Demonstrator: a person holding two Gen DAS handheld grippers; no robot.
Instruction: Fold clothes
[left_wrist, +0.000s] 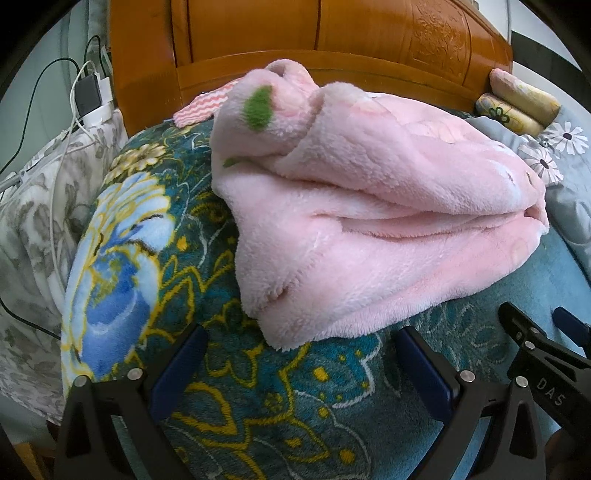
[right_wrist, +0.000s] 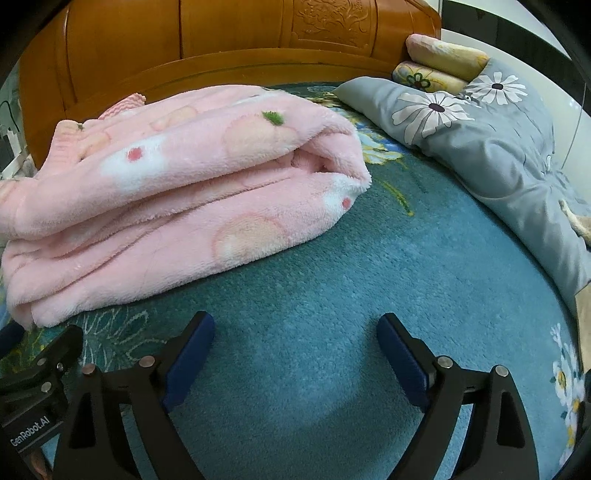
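Left tool (left_wrist: 301, 345), right tool (right_wrist: 295, 332) both spread (empty), low before folded pink garment (left_wrist: 369, 221)

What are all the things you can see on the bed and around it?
Fleece garment: one, pink with peach and green spots, folded on the blanket.
Blanket: one, teal with blue and yellow flowers, covers the bed.
Headboard: one, orange-brown carved wood, behind the bed.
Quilt: one, grey with white daisies, bunched at right.
Rolled pillows: two, yellowish floral, stacked by the headboard.
Striped cloth: one, pink-white zigzag, behind the garment.
Charger and cables: black and white, far left.
Left gripper: jaws open, empty.
Right gripper: jaws open, empty.
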